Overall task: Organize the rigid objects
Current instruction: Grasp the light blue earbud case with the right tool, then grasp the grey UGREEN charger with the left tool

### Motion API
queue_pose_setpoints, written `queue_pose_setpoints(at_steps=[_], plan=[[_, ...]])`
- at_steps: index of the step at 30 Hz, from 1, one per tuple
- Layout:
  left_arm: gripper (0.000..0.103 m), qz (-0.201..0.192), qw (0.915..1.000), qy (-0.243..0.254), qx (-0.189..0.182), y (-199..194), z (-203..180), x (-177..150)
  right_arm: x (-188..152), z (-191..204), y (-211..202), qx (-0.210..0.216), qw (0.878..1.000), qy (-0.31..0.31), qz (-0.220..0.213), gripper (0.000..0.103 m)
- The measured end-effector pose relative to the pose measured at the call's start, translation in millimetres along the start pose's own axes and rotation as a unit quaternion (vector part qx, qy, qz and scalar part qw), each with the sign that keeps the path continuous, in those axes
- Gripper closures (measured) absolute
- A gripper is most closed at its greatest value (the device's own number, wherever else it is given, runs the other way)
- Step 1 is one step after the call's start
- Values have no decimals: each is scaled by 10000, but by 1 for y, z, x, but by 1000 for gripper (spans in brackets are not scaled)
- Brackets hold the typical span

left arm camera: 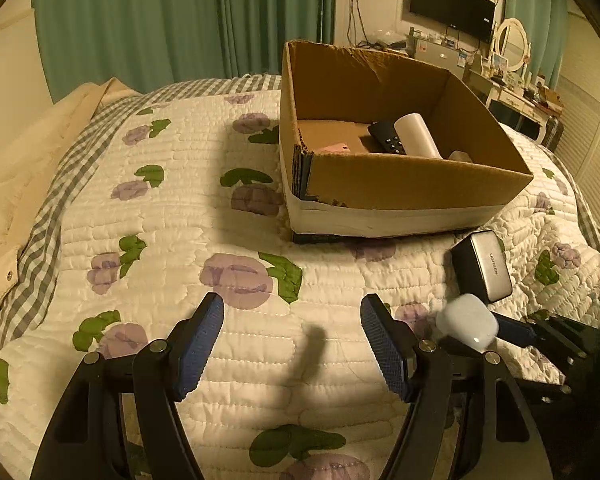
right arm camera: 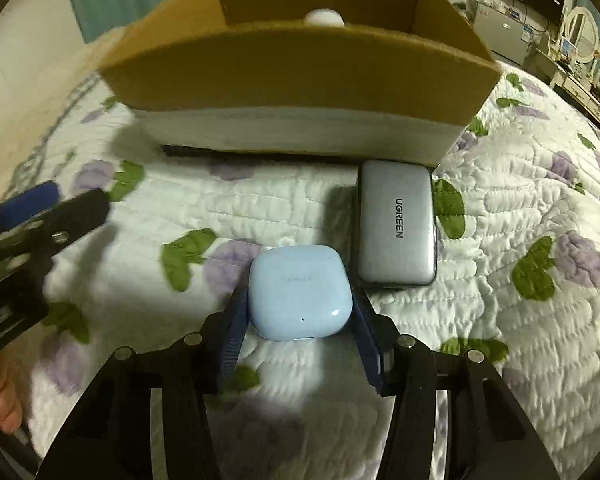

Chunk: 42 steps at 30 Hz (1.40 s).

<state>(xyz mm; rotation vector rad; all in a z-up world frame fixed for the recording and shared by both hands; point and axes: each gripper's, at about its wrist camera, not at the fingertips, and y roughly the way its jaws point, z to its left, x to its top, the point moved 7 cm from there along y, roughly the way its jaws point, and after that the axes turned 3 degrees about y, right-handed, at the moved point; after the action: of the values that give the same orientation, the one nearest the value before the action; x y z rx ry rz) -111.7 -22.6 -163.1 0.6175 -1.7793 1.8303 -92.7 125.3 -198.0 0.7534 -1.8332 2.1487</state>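
Gripping earbud case (right arm camera: 300, 292) at frame centre, my right gripper (right arm camera: 298, 320) has it pinched. Left gripper (left arm camera: 292, 344) gapes empty. Box (left arm camera: 420, 188), upper right, holds remote (left arm camera: 386, 138) & cylinder (left arm camera: 416, 136); charger (right arm camera: 396, 224) awaits; approx. half done.

Pale-blue earbud case (right arm camera: 300, 292), grey charger (right arm camera: 396, 222), brown box (right arm camera: 292, 68), purple-flower quilt (right arm camera: 540, 184), prob. white.

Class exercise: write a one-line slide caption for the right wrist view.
Right gripper closed on a light blue earbud case beside a grey UGREEN charger, cardboard box ahead.
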Motion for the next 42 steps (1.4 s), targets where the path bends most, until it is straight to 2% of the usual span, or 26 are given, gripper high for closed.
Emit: queue_pose_setpoints(at_steps=[4,8,11,14,17,25,27,32,34,35,36,42], plan=[[29,21,10000,51,-12,-5,-6,3,3,-6,-46,-85,9989,-189,-426,53],[29,-25,9998,180,-120,-11,-26,12,37,-48,-86,-402,9952,109,-886,53],[29,-44,9992,301,-270,-12,-50,20,39,-76,-100,-496,9921,495,-1038,53],[29,66,9982,364,-475,-2,-78,26,38,-101,-98,-698,9893,752,-1039,53],[29,200,9970,431,-606,11,-105,29,36,-119,-88,-675,9889,946,-930,53],[29,446,9922,696,-936,38,-165,32,41,-137,-70,-747,9881,1103,-769,53],[29,473,9917,775,-906,44,-175,31,41,-140,-67,-742,9878,1156,-736,53],[29,633,9933,787,-568,68,-179,26,41,-142,-63,-745,9878,1168,-706,53],[33,680,9933,744,-563,72,-177,24,41,-142,-64,-747,9879,1166,-705,53],[49,628,9932,736,-641,69,-177,24,41,-142,-64,-747,9878,1168,-708,53],[53,615,9926,746,-731,67,-178,24,41,-142,-64,-746,9878,1167,-713,53],[61,561,9923,783,-779,40,-168,22,43,-136,-80,-712,9873,1121,-871,53]])
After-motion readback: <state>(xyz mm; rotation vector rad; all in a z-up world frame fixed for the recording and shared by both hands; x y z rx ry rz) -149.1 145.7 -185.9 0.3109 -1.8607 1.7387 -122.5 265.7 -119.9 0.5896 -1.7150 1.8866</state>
